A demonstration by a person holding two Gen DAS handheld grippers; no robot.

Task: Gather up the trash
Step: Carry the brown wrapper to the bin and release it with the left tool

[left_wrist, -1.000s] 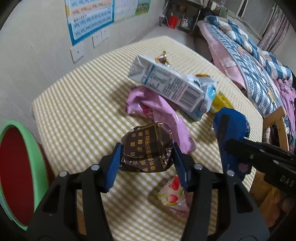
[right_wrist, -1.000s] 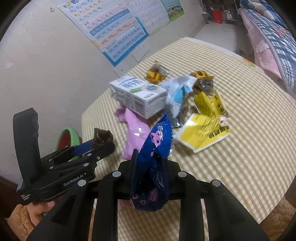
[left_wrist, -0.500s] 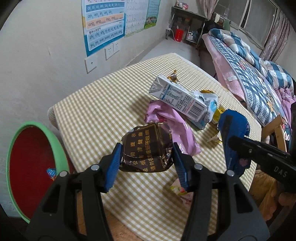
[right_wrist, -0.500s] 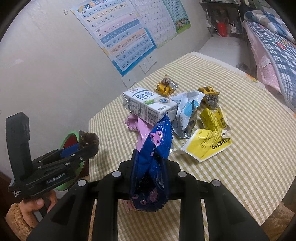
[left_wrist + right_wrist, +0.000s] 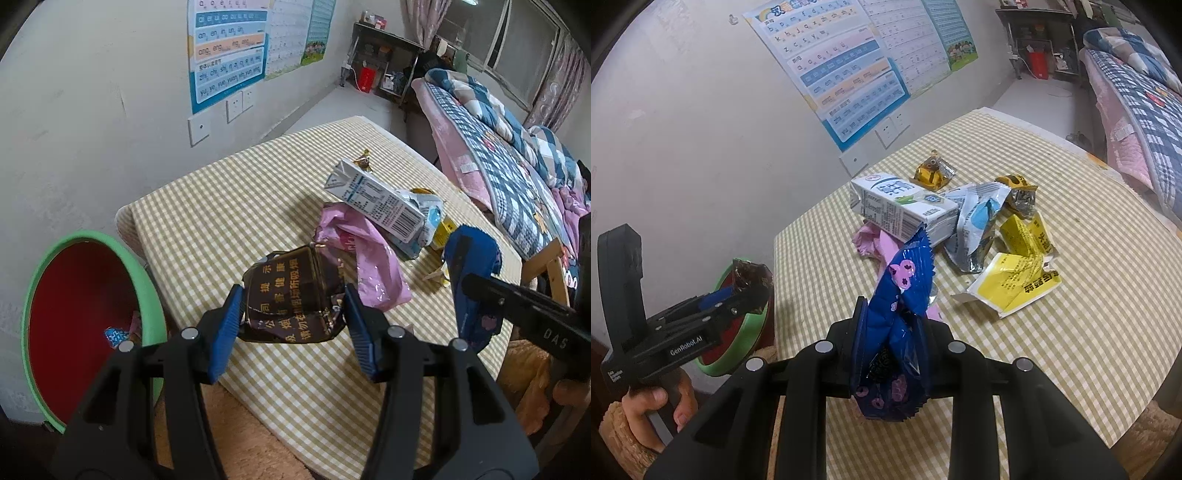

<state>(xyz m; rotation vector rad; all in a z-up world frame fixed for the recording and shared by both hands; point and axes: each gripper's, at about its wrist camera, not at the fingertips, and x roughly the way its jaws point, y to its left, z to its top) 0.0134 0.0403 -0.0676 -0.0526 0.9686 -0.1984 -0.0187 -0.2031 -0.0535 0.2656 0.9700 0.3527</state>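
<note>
My left gripper (image 5: 293, 321) is shut on a dark brown wrapper (image 5: 291, 295) with gold lettering, held above the table's near left corner. My right gripper (image 5: 894, 325) is shut on a blue wrapper (image 5: 901, 317) with pink pigs, held above the table. A green-rimmed red bin (image 5: 74, 317) stands on the floor left of the table and holds a few scraps. On the checked table (image 5: 221, 221) lie a milk carton (image 5: 905, 210), a pink wrapper (image 5: 362, 258), a silver-blue bag (image 5: 979, 229), yellow wrappers (image 5: 1015, 280) and a gold candy wrapper (image 5: 932, 171).
A wall with posters (image 5: 849, 66) and sockets runs behind the table. A bed with a checked quilt (image 5: 517, 158) stands to the right. A wooden chair (image 5: 550, 266) is at the table's right edge. The left gripper (image 5: 738, 291) shows near the bin (image 5: 753, 321) in the right wrist view.
Both grippers have risen and pulled back from the trash pile with their wrappers. The left gripper has moved toward the bin, which shows more fully now.
</note>
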